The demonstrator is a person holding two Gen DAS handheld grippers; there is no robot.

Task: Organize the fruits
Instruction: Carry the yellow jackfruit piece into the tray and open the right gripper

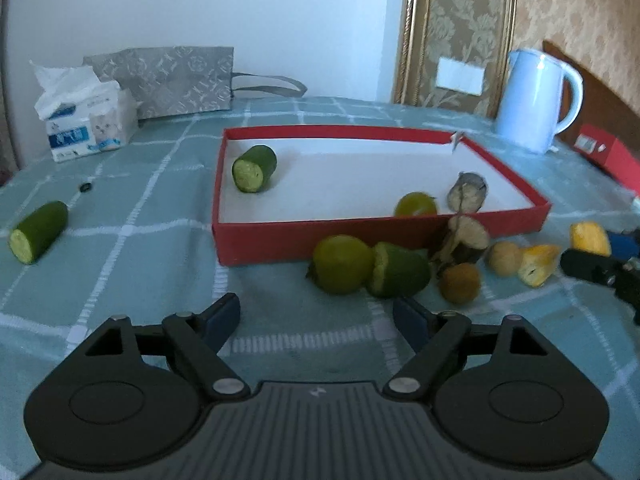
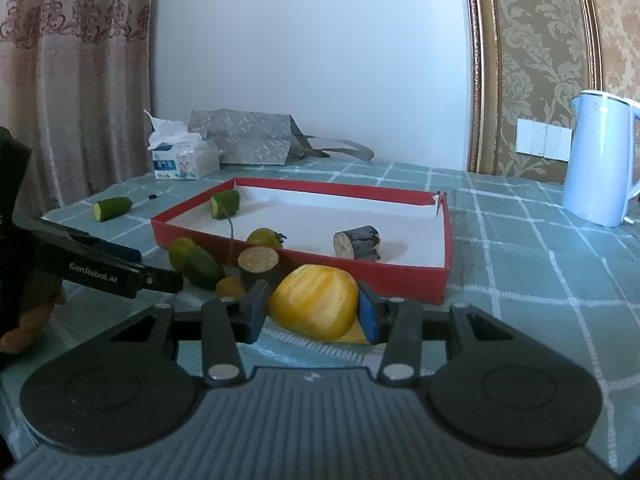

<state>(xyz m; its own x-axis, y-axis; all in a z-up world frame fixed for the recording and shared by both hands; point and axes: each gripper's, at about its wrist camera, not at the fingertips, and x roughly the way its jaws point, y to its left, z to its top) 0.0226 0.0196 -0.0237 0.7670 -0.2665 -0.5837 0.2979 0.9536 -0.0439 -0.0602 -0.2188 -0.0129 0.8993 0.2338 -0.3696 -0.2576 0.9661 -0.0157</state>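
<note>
- Red tray [image 1: 256, 242]: shallow, white-lined, set on the checked green worktop [image 1: 120, 264]; judged to be the collecting place for the produce.
- Inside the tray: one cucumber piece [image 1: 255, 168] near the far left corner, lying on its side with its cut face toward the left wrist camera; one green tomato [image 1: 415, 205] and one dark-skinned eggplant chunk [image 1: 467, 192] against the near wall.
- Outside, just beside the near wall: a green tomato [image 1: 342, 264] touching a cucumber end [image 1: 400, 276], a second eggplant chunk [image 1: 466, 240], two small round yellowish fruits [image 1: 460, 282], and a yellow piece [image 1: 538, 264]. These are judged not yet sorted.
- Stray cucumber piece [image 1: 38, 232]: well apart to the left, long axis running diagonally, cut end toward the camera.
- Left gripper [image 1: 316, 320]: jaws wide apart, nothing between them, aimed down toward the tomato and cucumber end; judged to be lining up a pick.
- Right gripper [image 2: 314, 312]: blue pads clamped on a yellow peeled fruit [image 2: 314, 306], held low just before the tray's near wall, its broad side across the jaws; judged ready for placing inside.
- Background: tissue pack [image 1: 86, 120], grey bag [image 1: 172, 80], pale kettle [image 1: 536, 100].
</note>
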